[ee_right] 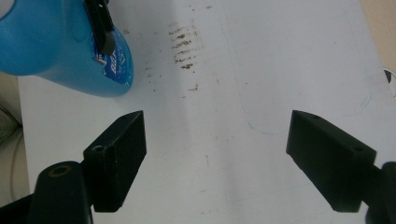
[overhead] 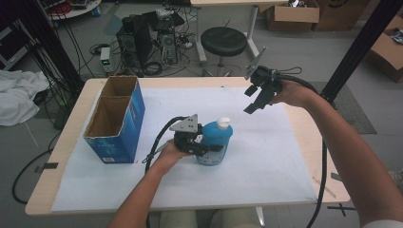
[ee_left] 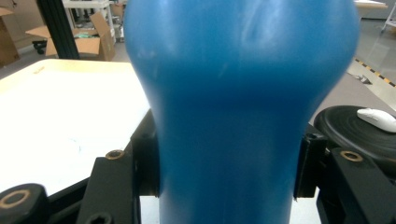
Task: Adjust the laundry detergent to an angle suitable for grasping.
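The bottle [overhead: 216, 142] stands mid-counter [overhead: 294, 190]; the open box [overhead: 115, 118] lies to the bottle's left, the stool [overhead: 223, 42] behind it.

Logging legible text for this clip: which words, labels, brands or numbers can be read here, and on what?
None can be read with confidence.
Blue bottle: white print on its label near the base, too blurred to read.
Blue cardboard box: a small pale label low on its front, too small to read.
Brown cardboard boxes on the floor: no legible print.
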